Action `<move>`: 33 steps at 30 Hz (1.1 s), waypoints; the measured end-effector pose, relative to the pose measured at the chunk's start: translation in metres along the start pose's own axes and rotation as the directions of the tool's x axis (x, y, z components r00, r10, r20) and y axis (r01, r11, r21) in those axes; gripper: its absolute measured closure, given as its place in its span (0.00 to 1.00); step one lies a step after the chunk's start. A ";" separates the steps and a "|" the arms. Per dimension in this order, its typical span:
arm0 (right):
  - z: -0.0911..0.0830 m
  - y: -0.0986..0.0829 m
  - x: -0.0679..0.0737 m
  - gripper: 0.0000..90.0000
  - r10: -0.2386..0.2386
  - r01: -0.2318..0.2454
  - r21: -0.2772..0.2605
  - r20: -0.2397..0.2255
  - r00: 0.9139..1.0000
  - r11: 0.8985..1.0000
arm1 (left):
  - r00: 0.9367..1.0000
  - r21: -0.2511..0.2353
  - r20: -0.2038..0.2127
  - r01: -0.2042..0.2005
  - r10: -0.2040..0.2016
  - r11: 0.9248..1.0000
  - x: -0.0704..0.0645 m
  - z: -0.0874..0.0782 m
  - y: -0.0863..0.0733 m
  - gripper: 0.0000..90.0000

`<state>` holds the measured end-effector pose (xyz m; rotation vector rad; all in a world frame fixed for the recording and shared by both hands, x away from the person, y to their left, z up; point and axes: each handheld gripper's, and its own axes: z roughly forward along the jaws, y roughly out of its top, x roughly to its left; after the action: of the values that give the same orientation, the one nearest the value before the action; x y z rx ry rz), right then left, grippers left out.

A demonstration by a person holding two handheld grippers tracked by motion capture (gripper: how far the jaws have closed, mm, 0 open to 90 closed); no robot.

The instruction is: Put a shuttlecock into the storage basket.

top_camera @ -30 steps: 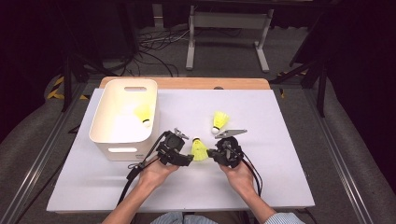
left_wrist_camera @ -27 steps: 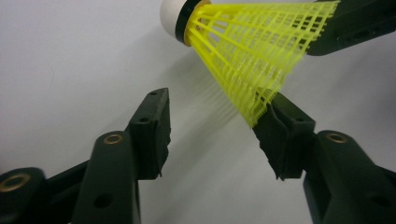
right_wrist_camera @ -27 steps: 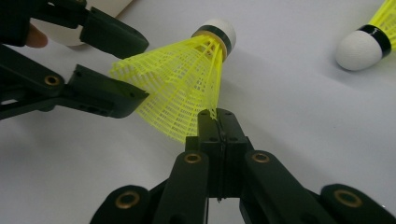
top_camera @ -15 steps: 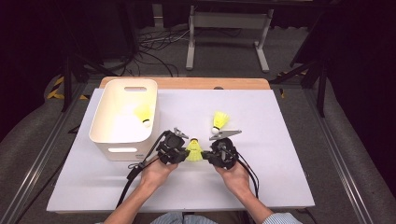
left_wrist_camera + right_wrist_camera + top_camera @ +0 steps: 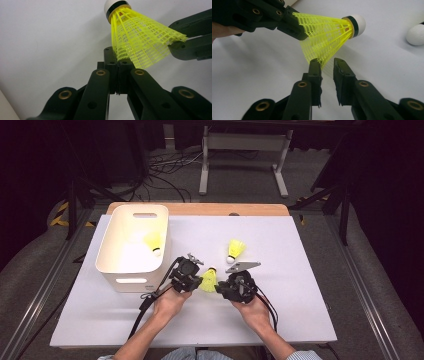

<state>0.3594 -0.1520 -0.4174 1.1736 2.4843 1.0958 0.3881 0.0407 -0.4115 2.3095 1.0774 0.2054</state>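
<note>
The left gripper [image 5: 196, 279] and right gripper [image 5: 223, 287] meet at mid-table, tips facing each other, with the held shuttlecock [image 5: 208, 280] between them. The white bin [image 5: 131, 245] stands just beside the left gripper on its outer side, its near corner close to the gripper body; a shuttlecock in the bin [image 5: 154, 241] lies against its right wall. A second loose shuttlecock [image 5: 235, 249] stands on the white table [image 5: 310, 285] just beyond the right gripper. Toward the person and to the right gripper's outer side the table surface is bare up to its edges.

Compared with half a second ago, both grippers sit nearly as they did; the held shuttlecock has stayed between them, raised off the table.

In the left gripper view, the left gripper [image 5: 117, 57] has its jaws pressed together on the rim of the yellow skirt, cork end pointing away. In the right gripper view, the right gripper [image 5: 327, 63] stands with its jaws parted, one tip touching the skirt's edge, not clamped. Both hands hold the grippers low, forearms converging from the near table edge.
</note>
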 end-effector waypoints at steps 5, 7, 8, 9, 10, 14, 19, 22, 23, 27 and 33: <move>-0.004 -0.002 0.001 0.65 -0.037 0.037 -0.029 0.019 0.999 0.999 | 1.000 0.017 -0.013 -0.005 0.006 1.000 0.001 -0.002 0.003 1.00; -0.007 -0.003 0.001 0.58 -0.050 0.051 -0.046 0.031 0.998 0.998 | 1.000 0.020 -0.016 -0.006 0.006 1.000 0.002 -0.003 0.003 1.00; -0.008 -0.004 0.001 0.56 -0.057 0.059 -0.054 0.038 0.998 0.997 | 1.000 0.021 -0.017 -0.006 0.007 1.000 0.002 -0.004 0.003 1.00; -0.010 -0.005 0.000 0.53 -0.067 0.070 -0.063 0.044 0.997 0.996 | 1.000 0.024 -0.015 -0.006 0.007 1.000 0.003 -0.004 0.004 1.00; -0.011 -0.006 0.000 0.51 -0.079 0.083 -0.073 0.052 0.995 0.994 | 1.000 0.026 -0.015 -0.004 0.005 1.000 0.003 -0.005 0.003 1.00; -0.016 -0.009 -0.003 0.46 -0.098 0.105 -0.095 0.074 0.992 0.990 | 1.000 0.030 -0.017 -0.002 0.002 1.000 0.004 -0.007 0.004 1.00; -0.022 -0.013 -0.010 0.39 -0.091 0.102 -0.125 0.093 0.992 0.987 | 1.000 0.033 -0.015 -0.005 0.006 0.999 0.003 -0.009 0.005 1.00; -0.026 -0.016 -0.014 0.36 -0.087 0.102 -0.140 0.106 0.990 0.985 | 1.000 0.028 -0.014 -0.006 0.007 1.000 0.002 -0.011 0.006 1.00; -0.027 -0.017 -0.015 0.34 -0.085 0.100 -0.145 0.108 0.991 0.984 | 1.000 0.032 -0.013 -0.007 0.008 0.999 0.001 -0.011 0.007 1.00; -0.033 -0.023 -0.022 0.29 -0.074 0.095 -0.172 0.124 0.989 0.981 | 1.000 0.031 -0.015 -0.015 0.016 0.999 0.000 -0.013 0.008 1.00; -0.041 -0.033 -0.030 0.26 -0.050 0.080 -0.202 0.150 0.987 0.976 | 1.000 0.028 -0.009 -0.013 0.014 1.000 0.000 -0.017 0.009 1.00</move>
<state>0.3419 -0.2102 -0.4153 1.0629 2.2227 1.1749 0.3876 0.0432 -0.3920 2.3432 1.0762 0.2082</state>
